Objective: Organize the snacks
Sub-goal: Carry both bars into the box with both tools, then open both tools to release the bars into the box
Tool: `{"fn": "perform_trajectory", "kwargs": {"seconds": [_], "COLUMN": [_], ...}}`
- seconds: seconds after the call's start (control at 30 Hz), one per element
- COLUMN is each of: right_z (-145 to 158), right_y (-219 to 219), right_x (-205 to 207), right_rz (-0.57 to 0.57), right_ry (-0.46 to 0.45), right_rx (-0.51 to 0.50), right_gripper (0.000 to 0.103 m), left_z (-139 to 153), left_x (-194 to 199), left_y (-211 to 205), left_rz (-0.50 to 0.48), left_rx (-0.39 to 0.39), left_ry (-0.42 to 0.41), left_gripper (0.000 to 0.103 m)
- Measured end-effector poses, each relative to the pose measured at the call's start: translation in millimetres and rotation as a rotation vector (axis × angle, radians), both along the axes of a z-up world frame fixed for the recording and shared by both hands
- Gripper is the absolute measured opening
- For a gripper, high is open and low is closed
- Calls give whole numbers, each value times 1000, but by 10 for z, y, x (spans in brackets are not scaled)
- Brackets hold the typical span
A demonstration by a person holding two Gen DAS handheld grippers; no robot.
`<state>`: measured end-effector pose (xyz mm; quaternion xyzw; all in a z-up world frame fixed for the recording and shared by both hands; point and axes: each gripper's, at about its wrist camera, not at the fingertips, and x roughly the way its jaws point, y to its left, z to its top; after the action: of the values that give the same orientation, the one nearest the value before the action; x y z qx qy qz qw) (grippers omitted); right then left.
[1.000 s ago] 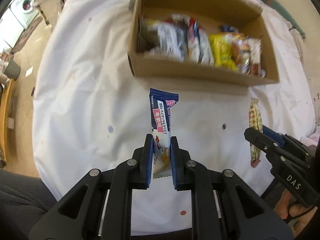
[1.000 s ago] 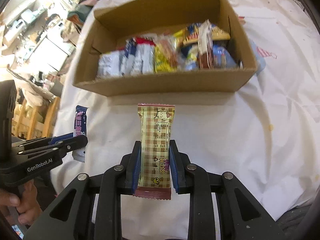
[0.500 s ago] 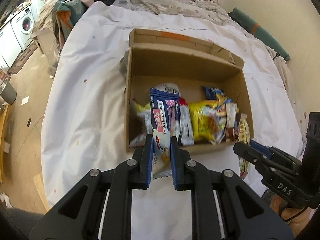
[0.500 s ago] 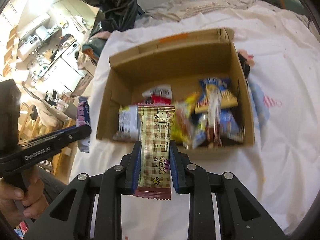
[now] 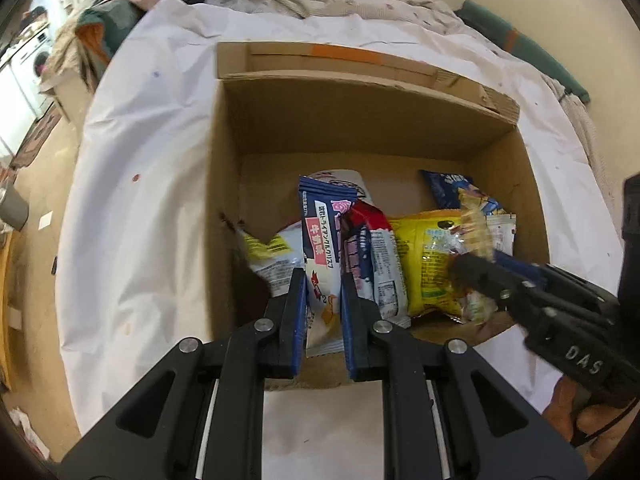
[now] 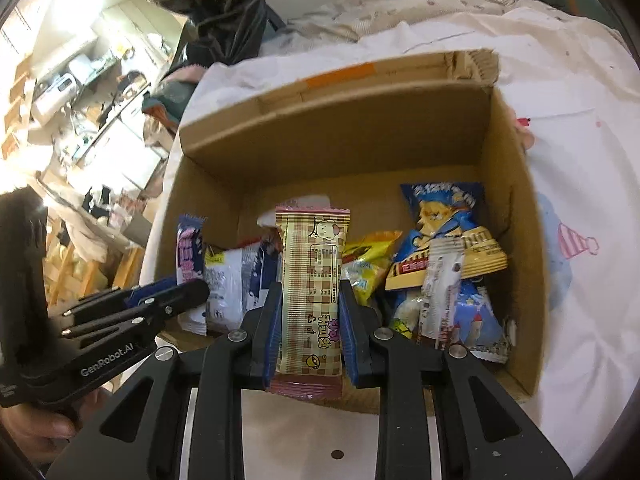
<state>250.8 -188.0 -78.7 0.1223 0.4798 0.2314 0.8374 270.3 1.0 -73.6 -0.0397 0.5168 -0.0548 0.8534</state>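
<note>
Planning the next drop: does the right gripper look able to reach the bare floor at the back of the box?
Probably yes: the box is open-topped, and its back floor lies bare beyond the right gripper.

Blue-and-white snack packet (image 5: 322, 252) and plaid beige snack bar (image 6: 312, 280), both upright above the open snack-filled cardboard box (image 6: 344, 128)
</note>
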Motion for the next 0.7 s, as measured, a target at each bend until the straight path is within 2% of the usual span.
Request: {"fn": "perform_trajectory", "kwargs": {"seconds": [0.3, 0.5, 0.53, 0.57, 0.6, 0.63, 0.67, 0.7], "right_z": [-62, -73, -81, -82, -78, -63, -34, -4], "right_y": [43, 66, 74, 72, 66, 40, -2, -38], "right_x": [128, 146, 155, 165, 172, 171, 163, 162], "right_rz": [8, 21, 30, 36, 37, 27, 10, -4], "right_ry": [35, 58, 71, 78, 81, 75, 60, 47], "right_rx": [36, 78, 90, 96, 103, 114, 128, 136], "right_gripper": [28, 32, 37, 51, 58, 68, 70, 70], "left_z": [-56, -89, -90, -89, -87, -77, -59, -31], "left_x": [93, 107, 111, 113, 120, 110, 95, 75], "left_y": [-12, -4, -3, -4, -4, 5, 14, 25], "left_rz": [13, 12, 8, 0, -6, -7, -5, 0], "left_rx": [5, -23, -26, -34, -41, -53, -63, -69], "left_ry": [31, 52, 55, 59, 63, 66, 60, 48], "left_gripper": [13, 14, 14, 16, 27, 45, 55, 72]}}
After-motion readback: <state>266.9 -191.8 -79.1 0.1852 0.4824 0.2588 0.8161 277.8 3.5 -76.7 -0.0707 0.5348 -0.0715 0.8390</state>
